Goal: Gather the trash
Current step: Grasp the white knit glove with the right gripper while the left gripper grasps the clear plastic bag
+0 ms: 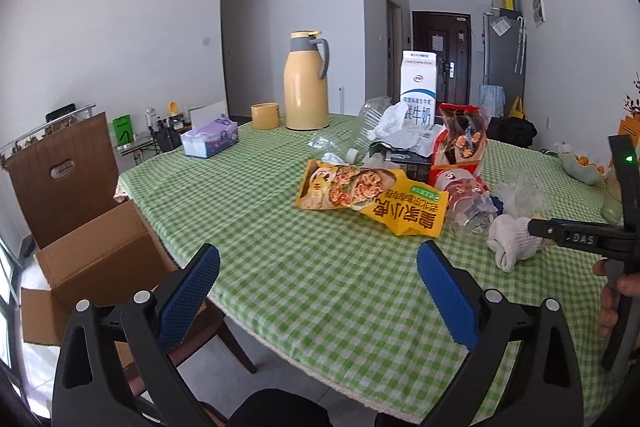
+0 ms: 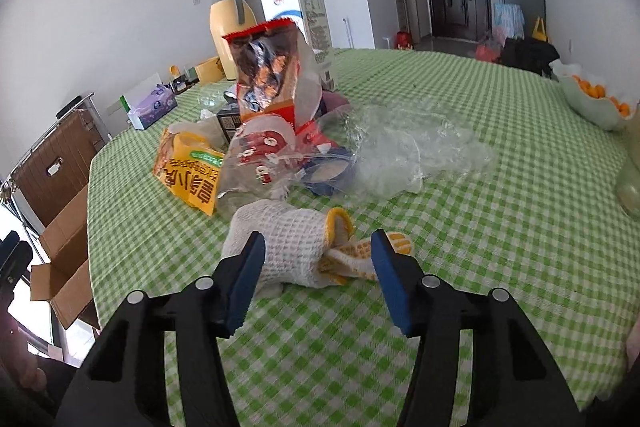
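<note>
Item: knitted work glove (image 2: 288, 247), white ribbed cotton with yellow rubber dots and a yellow cuff edge, crumpled. It is lying on the tablecloth (image 2: 460, 235) at the near edge of the trash heap, just in front of the crushed clear bottle (image 2: 256, 163).

Right gripper (image 2: 318, 281): its blue-padded fingers are standing wide apart on either side of the glove, holding nothing; the left pad is overlapping the glove's cuff end in this view, though contact cannot be told.

Left gripper (image 1: 318, 291): it is hovering wide open and empty over the near table edge, well apart from the glove (image 1: 514, 239).

Trash heap, placed relative to the glove:
- yellow snack bag (image 1: 372, 195), glossy film, flattened, lying to its left;
- red foil snack bag (image 2: 272, 67), standing upright behind it;
- crumpled clear plastic film (image 2: 404, 147), lying behind and to its right;
- milk carton (image 2: 298, 15), white and blue, gable-topped, standing farther back.

Other goods: a yellow thermos jug (image 1: 306, 83) with grey handle, a purple tissue box (image 1: 210, 138), and a pale bowl of oranges (image 2: 596, 101) at the far right.

Surface: the table is wearing a green-and-white gingham cloth. An open cardboard box (image 1: 100, 259) is sitting on a chair off the table's left side. White walls and a dark door (image 1: 440, 51) are closing the room behind.
</note>
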Demonstrator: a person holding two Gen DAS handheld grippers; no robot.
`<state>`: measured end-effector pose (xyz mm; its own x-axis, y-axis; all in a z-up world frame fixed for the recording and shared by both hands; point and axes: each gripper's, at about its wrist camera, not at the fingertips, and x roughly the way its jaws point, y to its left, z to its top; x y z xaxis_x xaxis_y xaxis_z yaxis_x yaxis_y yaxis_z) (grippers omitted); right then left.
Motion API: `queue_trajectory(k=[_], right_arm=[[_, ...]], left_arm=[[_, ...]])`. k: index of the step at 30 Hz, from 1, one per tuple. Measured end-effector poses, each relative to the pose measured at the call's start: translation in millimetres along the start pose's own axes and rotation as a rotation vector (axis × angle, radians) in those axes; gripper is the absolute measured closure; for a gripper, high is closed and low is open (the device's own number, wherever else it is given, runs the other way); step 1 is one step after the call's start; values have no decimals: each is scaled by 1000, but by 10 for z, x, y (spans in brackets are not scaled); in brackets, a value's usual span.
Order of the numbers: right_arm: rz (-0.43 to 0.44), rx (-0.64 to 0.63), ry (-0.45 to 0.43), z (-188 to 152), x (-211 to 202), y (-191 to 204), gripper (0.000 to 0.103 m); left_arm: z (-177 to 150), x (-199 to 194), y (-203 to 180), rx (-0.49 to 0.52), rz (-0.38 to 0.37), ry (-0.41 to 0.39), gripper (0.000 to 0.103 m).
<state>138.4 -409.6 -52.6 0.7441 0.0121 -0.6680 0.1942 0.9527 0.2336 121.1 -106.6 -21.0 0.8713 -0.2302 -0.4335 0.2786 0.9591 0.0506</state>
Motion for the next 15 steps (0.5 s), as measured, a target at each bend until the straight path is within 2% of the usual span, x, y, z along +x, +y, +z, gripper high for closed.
queue_trajectory(k=[2, 3, 4, 6, 8, 12, 15], right_arm=[[47, 31, 52, -6, 133, -33, 53], [85, 36, 66, -37, 120, -36, 77], [104, 34, 72, -62, 72, -34, 87], [64, -29, 63, -117, -126, 11, 88], [18, -36, 22, -131, -411, -73, 89], [-156, 29, -154, 48, -990, -445, 88], [-231, 50, -241, 177, -1250, -663, 88]], left_arm=[[102, 131, -130, 22, -38, 5, 7], [148, 181, -190, 30, -55, 6, 7], [208, 235, -269, 40, -83, 3, 7], [331, 341, -460, 70, -151, -8, 7], [448, 452, -679, 99, -233, -7, 7], [698, 747, -1273, 132, -437, 4, 7], [809, 1044, -1807, 188, -502, 62, 7]])
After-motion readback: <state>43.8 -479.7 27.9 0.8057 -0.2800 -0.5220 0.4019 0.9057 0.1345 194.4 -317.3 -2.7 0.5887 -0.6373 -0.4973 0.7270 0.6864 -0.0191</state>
